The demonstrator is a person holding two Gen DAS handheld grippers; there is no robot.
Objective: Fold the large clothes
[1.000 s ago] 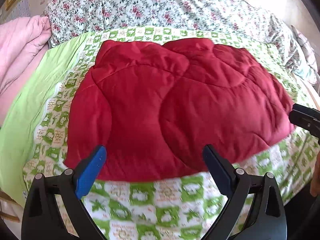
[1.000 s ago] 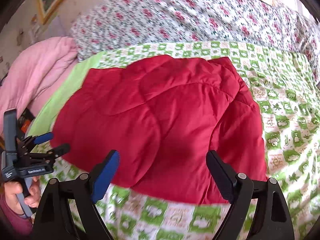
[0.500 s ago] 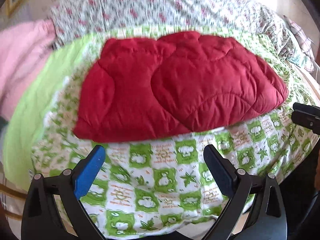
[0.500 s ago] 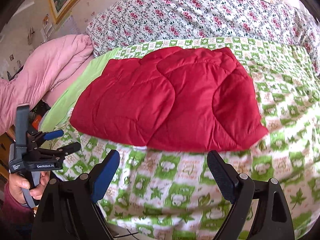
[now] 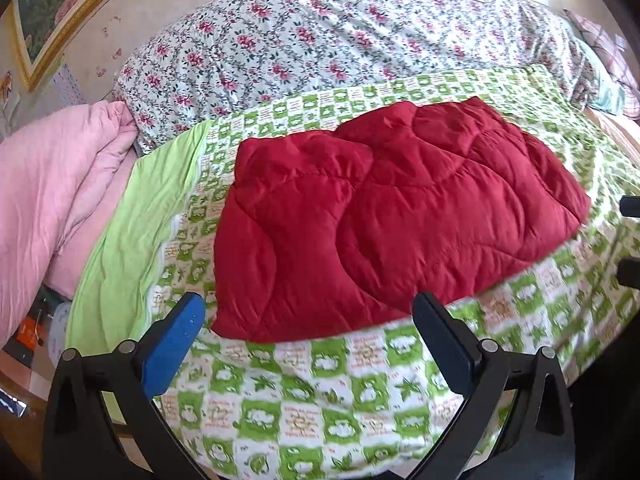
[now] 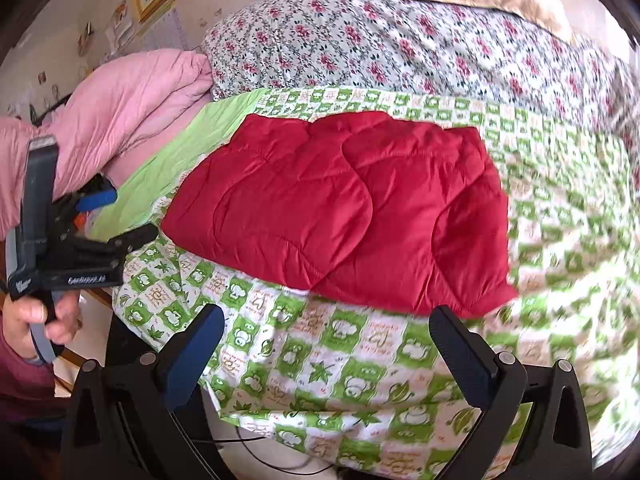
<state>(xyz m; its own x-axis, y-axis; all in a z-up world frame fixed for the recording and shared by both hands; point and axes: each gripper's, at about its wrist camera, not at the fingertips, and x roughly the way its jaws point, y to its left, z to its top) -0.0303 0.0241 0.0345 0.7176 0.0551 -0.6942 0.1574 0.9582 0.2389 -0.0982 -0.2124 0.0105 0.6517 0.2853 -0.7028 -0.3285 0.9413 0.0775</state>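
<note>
Near edge: bare strip of green checked bedspread (image 5: 304, 392) between gripper tips and red quilted garment (image 5: 384, 232); open to approach
Left flank: pink duvet (image 5: 52, 200) piled high
Far side: floral quilt (image 5: 320, 48) banked behind garment

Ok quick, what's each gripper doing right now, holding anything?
Left gripper: open, holding nothing, short of the red quilted garment.
Right gripper: open, holding nothing, over the green patterned sheet.
</note>
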